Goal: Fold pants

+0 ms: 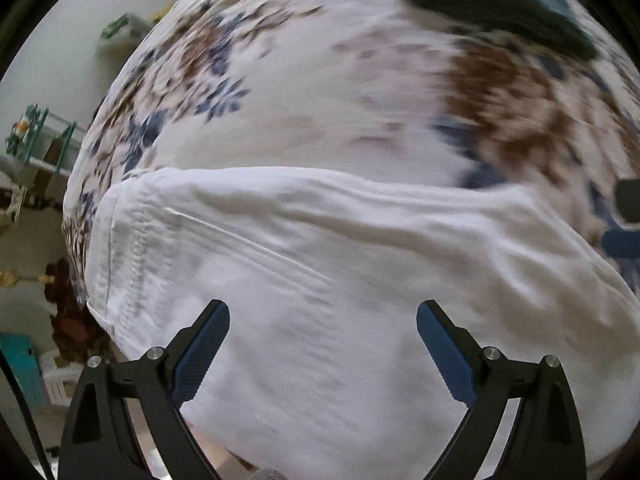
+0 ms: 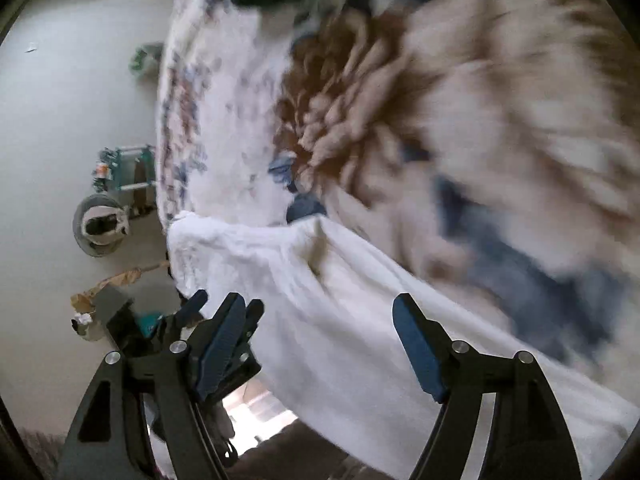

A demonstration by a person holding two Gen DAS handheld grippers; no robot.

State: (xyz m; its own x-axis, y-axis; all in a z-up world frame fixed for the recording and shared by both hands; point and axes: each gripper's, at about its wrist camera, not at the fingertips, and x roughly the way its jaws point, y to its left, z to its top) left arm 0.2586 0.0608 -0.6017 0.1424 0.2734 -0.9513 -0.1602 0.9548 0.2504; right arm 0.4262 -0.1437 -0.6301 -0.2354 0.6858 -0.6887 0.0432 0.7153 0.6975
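Observation:
White pants (image 1: 320, 264) lie spread flat on a floral bedspread (image 1: 304, 80), waistband end toward the left edge of the bed. They also show in the right wrist view (image 2: 340, 300), blurred. My left gripper (image 1: 323, 320) is open and empty, its jaws wide apart above the pants. My right gripper (image 2: 320, 320) is open and empty over the pants' near edge. The left gripper shows in the right wrist view (image 2: 224, 312) at the left, beside the right gripper's left finger.
A dark green garment (image 1: 492, 4) lies at the far side of the bed. The floor left of the bed holds a shelf rack (image 1: 36, 136), a basket (image 2: 100, 226) and other clutter. The bed edge runs along the left.

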